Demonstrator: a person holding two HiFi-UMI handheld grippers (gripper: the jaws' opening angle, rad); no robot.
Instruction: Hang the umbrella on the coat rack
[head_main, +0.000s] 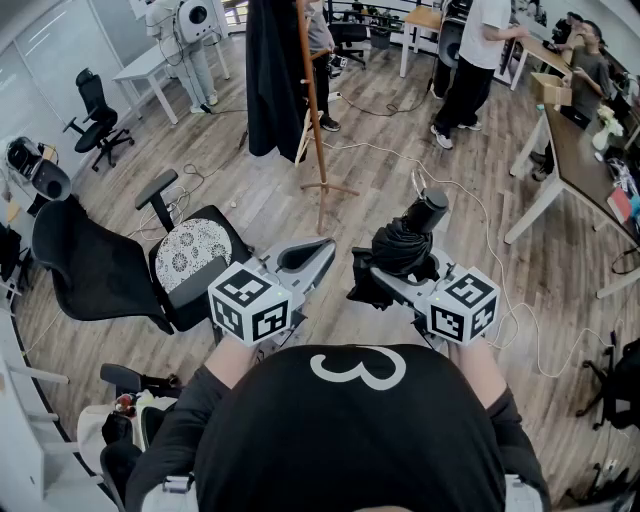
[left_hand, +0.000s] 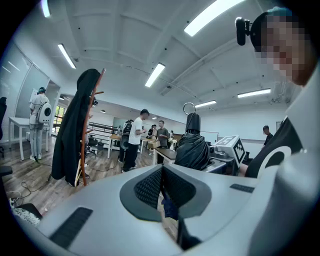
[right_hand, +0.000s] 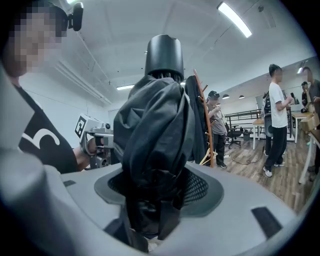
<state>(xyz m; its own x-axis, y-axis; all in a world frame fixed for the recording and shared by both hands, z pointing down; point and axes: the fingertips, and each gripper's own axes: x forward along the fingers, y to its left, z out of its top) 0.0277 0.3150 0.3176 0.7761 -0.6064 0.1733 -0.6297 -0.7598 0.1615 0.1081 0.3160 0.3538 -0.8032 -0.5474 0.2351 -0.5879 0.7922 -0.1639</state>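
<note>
Noted a black office chair (head_main: 85, 268) at the near left, with a round patterned cushion (head_main: 195, 250) lying on its seat. Spotted a second office chair (head_main: 97, 105) farther off on the left, beside a white surface (head_main: 150, 65). Saw a black coat (head_main: 272, 80) hanging at the far centre. Made out a person in a white shirt (head_main: 472, 50) standing at the far right, near a dark-topped surface (head_main: 580, 150) with a cardboard box (head_main: 550, 88) at its far end. Traced a white cable (head_main: 470, 195) winding across the wooden floor (head_main: 400, 140) on the right.
</note>
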